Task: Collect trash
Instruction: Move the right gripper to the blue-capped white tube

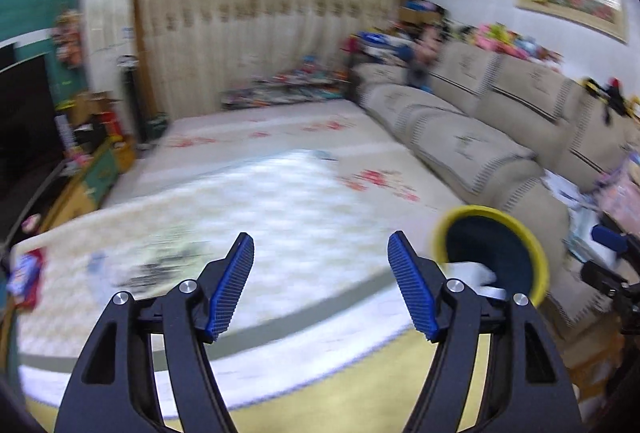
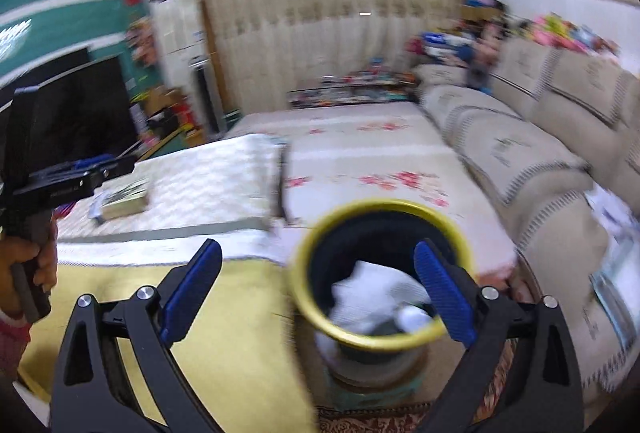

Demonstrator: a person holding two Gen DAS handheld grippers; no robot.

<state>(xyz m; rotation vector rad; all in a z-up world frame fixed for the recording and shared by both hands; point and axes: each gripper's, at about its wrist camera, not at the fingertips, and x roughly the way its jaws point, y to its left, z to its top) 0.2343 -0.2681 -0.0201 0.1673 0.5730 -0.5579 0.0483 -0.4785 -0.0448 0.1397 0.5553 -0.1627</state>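
A trash bin [image 2: 301, 285] with a yellow rim and a dark inside stands on the floor beside the sofa, holding crumpled white paper [image 2: 372, 293]. My right gripper [image 2: 318, 245] hovers over it, open and holding nothing; its right finger overlaps the bin's mouth in this view. In the left wrist view the bin [image 1: 536, 257] sits to the right of my left gripper [image 1: 321, 237], whose jaws stand wide apart and empty above the cloth-covered low table [image 1: 260, 217]. On the left of the right wrist view a hand [image 2: 32, 265] holds the left gripper's handle.
A beige sofa [image 1: 480, 141] runs along the right wall. On the table lie a book [image 2: 124, 199] and a red packet [image 1: 28, 275]. A dark TV [image 2: 80, 113] stands left. A floral mat [image 2: 360, 161] and a yellow mat [image 2: 240, 313] cover the floor. Both views are blurred.
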